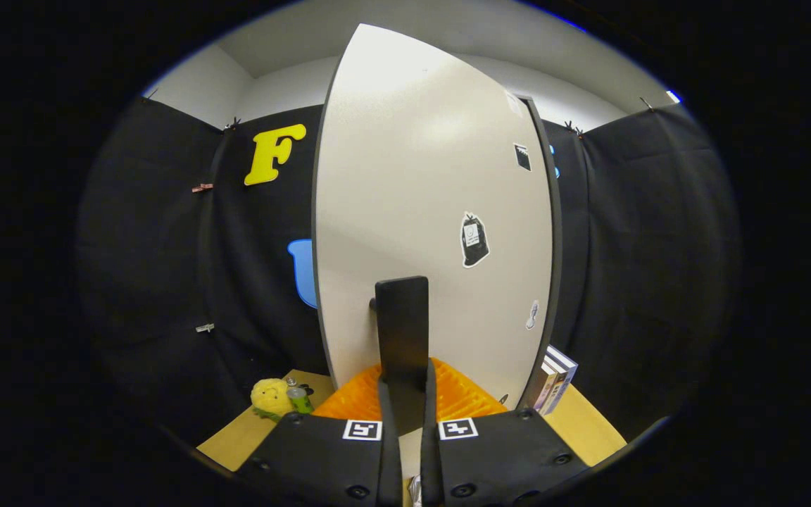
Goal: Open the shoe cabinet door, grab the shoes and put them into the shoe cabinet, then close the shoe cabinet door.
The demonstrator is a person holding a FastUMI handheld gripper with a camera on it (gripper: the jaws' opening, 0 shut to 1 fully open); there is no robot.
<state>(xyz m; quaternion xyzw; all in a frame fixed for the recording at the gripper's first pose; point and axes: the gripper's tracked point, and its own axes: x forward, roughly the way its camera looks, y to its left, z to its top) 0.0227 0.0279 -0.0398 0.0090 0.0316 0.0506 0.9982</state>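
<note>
White cabinet door [419, 211] at 12 o'clock; we clamped gripper [405, 384] fingers tight on dark handle [402, 324] for swinging door.

Claw [405, 394]: dark housings, square black-and-white marker each, round screws, narrow curved fingers [384, 422].

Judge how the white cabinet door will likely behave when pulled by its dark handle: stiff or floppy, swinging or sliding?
The cabinet door looks like a flat, rigid panel, so it probably stays stiff. The hand-held gripper is closed on the upright handle; pulling there likely swings the door on side hinges, though none show. The smooth handle may slip.
</note>
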